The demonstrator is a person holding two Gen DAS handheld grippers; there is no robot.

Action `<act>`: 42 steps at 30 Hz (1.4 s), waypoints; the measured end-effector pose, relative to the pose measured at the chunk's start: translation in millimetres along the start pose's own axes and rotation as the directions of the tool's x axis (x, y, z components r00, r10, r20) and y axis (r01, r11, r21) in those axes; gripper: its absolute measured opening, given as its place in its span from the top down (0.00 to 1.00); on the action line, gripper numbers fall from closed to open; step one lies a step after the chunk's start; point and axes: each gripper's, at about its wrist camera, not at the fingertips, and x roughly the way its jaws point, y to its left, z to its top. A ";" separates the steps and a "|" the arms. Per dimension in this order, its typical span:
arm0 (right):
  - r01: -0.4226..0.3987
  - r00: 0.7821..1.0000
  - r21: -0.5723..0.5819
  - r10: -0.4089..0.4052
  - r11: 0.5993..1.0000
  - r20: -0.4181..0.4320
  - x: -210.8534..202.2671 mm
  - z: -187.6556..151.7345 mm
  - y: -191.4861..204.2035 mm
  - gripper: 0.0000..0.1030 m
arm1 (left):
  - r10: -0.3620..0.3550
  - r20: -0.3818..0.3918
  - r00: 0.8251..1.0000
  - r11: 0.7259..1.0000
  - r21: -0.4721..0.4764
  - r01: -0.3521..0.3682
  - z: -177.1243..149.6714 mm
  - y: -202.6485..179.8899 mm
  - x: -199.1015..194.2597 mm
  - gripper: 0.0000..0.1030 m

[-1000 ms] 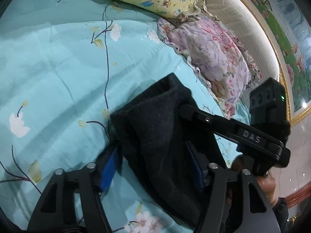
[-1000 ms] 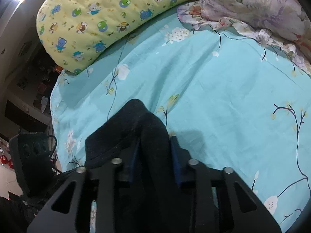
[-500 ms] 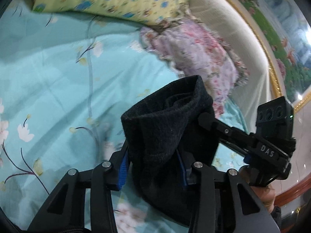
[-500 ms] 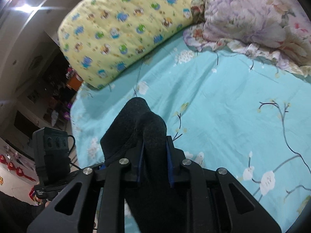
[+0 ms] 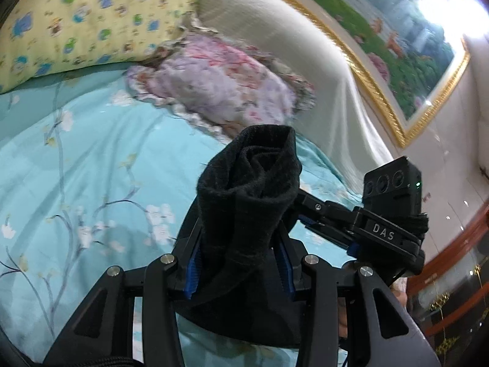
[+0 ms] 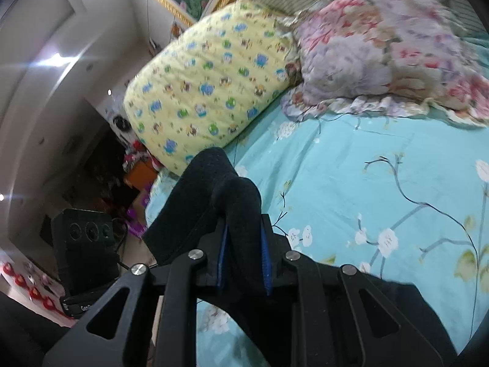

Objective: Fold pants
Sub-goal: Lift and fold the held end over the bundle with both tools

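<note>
The black pants [image 5: 247, 195] are bunched between the blue-padded fingers of my left gripper [image 5: 238, 263], which is shut on them and holds them above the turquoise bed sheet [image 5: 91, 165]. My right gripper [image 6: 243, 253] is shut on another bunch of the same pants [image 6: 214, 189], also lifted off the sheet [image 6: 366, 183]. More black cloth hangs below both grippers. The right gripper [image 5: 330, 214] also shows in the left wrist view, close beside the left one, with its camera box behind it.
A yellow cartoon-print pillow [image 6: 211, 82] and a pink floral pillow [image 6: 382, 42] lie at the head of the bed. A cream headboard [image 5: 290, 46] and a gold-framed picture [image 5: 412, 39] stand behind. The bed's left edge drops to a cluttered floor [image 6: 122, 177].
Both grippers have risen and tilted up, lifting the pants off the sheet. The left gripper's fingers have closed in on the cloth. The two grippers stay close together.
</note>
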 end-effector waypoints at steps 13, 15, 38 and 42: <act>0.000 0.981 0.113 -0.022 0.994 0.194 -108.6 -45.3 -31.1 0.81 | -0.163 -0.128 0.978 0.965 0.187 0.186 -42.7 -108.8 22.6 0.60; 0.011 0.977 0.124 -0.037 0.992 0.212 -123.4 -54.1 -37.5 0.81 | -0.175 -0.159 0.972 0.956 0.208 0.207 -52.6 -122.9 31.1 0.60; 0.064 0.926 0.289 -0.165 0.955 0.339 -223.8 -144.1 -104.0 0.81 | -0.182 -0.433 0.883 0.869 0.349 0.350 -146.8 -216.9 114.0 0.60; 0.076 0.918 0.320 -0.192 0.944 0.347 -234.4 -156.6 -112.6 0.81 | -0.174 -0.465 0.868 0.856 0.364 0.366 -159.6 -224.7 124.6 0.60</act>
